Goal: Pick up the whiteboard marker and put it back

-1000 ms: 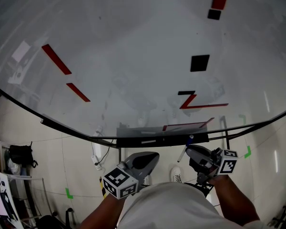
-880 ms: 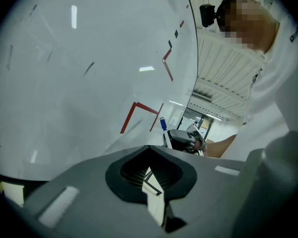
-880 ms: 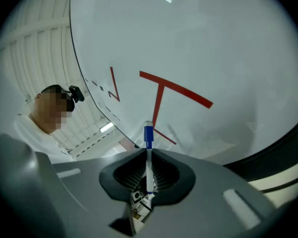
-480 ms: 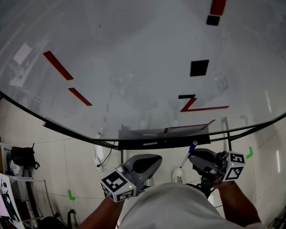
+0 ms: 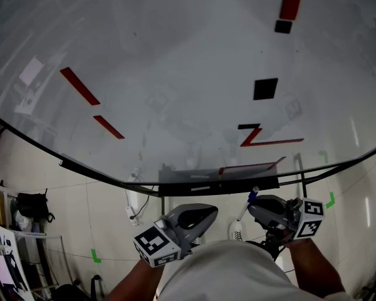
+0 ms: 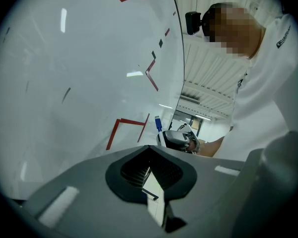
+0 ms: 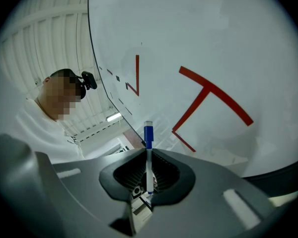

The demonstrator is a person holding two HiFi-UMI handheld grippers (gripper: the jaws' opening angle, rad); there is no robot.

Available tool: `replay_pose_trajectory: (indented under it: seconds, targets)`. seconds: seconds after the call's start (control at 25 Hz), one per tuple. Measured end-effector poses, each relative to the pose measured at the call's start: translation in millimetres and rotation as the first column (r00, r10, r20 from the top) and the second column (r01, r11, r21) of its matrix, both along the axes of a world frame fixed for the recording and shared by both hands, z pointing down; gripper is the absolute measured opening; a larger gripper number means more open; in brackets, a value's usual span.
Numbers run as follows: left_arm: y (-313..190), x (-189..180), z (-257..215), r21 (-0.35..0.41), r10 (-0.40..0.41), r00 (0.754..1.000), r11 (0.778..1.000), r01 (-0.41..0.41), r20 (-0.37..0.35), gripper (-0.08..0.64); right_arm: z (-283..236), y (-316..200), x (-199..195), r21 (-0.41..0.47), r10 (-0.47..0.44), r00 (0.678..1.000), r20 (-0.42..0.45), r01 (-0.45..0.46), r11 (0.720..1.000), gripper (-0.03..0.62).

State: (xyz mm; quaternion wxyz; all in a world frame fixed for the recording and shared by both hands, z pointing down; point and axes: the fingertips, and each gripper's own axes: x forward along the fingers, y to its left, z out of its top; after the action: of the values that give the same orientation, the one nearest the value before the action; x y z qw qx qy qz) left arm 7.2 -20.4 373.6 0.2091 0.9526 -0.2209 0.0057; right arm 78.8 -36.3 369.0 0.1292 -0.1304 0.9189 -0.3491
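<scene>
The right gripper (image 5: 253, 204) has its jaws clamped on the slim white whiteboard marker with a blue cap (image 5: 245, 204). In the right gripper view the marker (image 7: 148, 155) stands upright between the ribbed dark pads, its blue cap rising clear above the jaws (image 7: 148, 176) and pointing toward the large glossy whiteboard (image 7: 213, 48).

In the head view the marker slants up to the right, and its cap ends just under the long dark tray (image 5: 194, 185) fixed along the whiteboard's lower edge. A second ago the cap overlapped the tray's front edge; now it sits slightly lower and further right, with the right gripper shifted the same way. Over the last half second almost nothing has changed.

The left gripper (image 5: 212, 212) hangs beside it, below the tray. Its jaws are drawn together, leaving only a thin slit with nothing in it (image 6: 150, 171). It has sunk a little in the picture since a second ago.

The whiteboard (image 5: 175, 68) carries red strokes, among them a red Z-shaped mark (image 5: 261, 137), and a black square (image 5: 265, 88) above that. From the left gripper view, the right gripper (image 6: 175, 139) and the marker's blue cap (image 6: 158, 124) show against the board.
</scene>
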Motion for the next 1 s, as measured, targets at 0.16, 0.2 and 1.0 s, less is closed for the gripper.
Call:
replay_pose_trajectory:
  seconds: [0.16,0.2,1.0]
  targets:
    - [1,0,0,-0.003,-0.003,1.0,1.0,0.003,0.001,0.017,0,1,-2,0.002,-0.002,1.0,-0.003,0.002,1.0,0.032]
    - [0,-1,1,-0.005,-0.008,1.0,1.0,0.008,0.004,0.015,0,1,-2,0.002,-0.003,1.0,-0.005,0.003,1.0,0.032]
    - [-7,-4,20,-0.012,-0.048,0.997,0.999,0.049,0.056,0.017,9,-6,-2,0.042,0.028,0.995,-0.097,-0.024,0.999,0.032]
